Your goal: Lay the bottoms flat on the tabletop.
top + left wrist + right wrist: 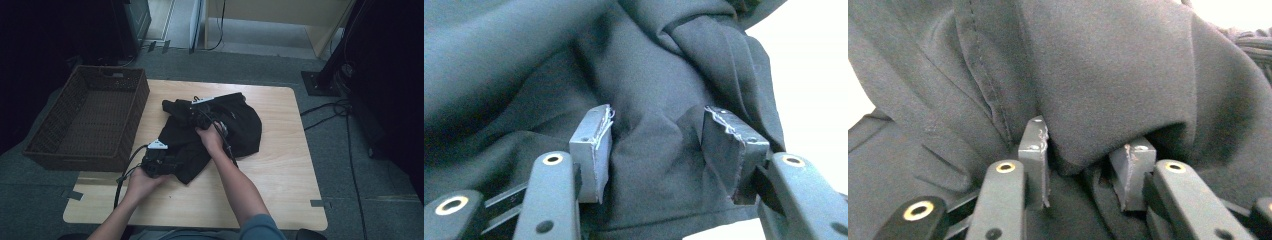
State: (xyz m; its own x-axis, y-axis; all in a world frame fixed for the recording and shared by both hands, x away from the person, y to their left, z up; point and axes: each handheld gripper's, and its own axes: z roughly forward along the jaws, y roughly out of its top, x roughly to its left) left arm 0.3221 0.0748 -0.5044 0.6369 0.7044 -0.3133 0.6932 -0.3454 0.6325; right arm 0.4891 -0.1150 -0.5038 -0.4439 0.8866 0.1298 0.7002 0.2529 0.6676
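Here, seen from the high view, a black garment (pixel 235 125) lies crumpled at the middle of a wooden table (pixel 280 190), with a brown wicker basket (pixel 60 150) standing at the table's nine o'clock edge, well apart from the cloth. The left gripper (pixel 167 162) sits at the garment's seven o'clock corner, held in the left hand (pixel 142 182); the right gripper (pixel 200 116) lies on top of the cloth toward its eleven o'clock part, held in the right hand (pixel 212 140), whose forearm crosses the garment's six o'clock edge. A black cable (pixel 125 172) trails from the left gripper toward seven o'clock.

In the left gripper view, the jaws stand well apart, with a low ridge of garment (pixel 659 145) lying between the two grey pads (pixel 594 150); the cloth touches the pads' inner faces, but whether it is pinched cannot be told. The bright table shows at three o'clock, past the cloth's edge.

In the right gripper view, the jaws stand closer together, with a thick rounded fold of garment (pixel 1083 145) bulging between the pads (pixel 1035 160) and filling the gap from side to side; both pads press against it, so this claw grips the cloth. A stitched seam (pixel 993 95) runs down toward the pad at nine o'clock
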